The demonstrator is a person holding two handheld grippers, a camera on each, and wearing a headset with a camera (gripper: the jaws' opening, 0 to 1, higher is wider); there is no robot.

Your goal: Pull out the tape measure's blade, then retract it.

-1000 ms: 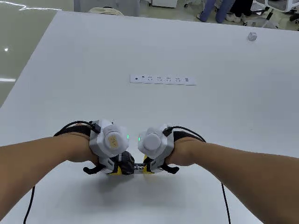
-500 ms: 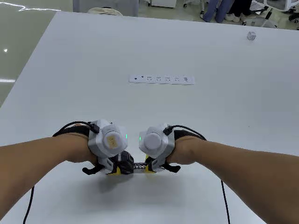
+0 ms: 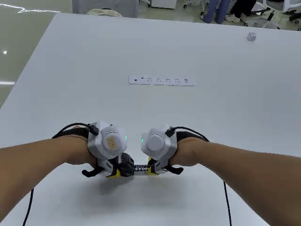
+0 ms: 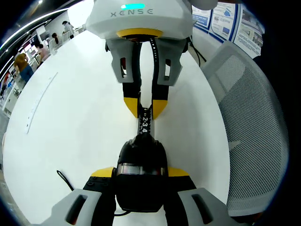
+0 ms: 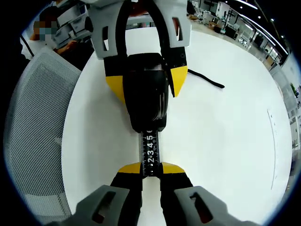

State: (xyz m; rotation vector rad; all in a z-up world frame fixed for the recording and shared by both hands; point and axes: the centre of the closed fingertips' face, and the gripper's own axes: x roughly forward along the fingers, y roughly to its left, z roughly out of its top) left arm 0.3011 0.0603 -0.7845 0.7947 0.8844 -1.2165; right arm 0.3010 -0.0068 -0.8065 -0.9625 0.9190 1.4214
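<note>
While the blade [image 4: 145,123] shows a short run only, numerals 2 3 4 5 legible, the pull looks barely begun; most of the draw and the whole retraction are left. Left claw [image 4: 140,173] clamped round the black tape measure case [image 5: 147,101], close to the white surface [image 3: 197,117]. Right claw [image 5: 151,169] just beside the case, pinched tight on the blade's end. XENSE printed on the right claw's housing [image 4: 131,12]. Power strip [image 3: 162,80] well beyond the case
</note>
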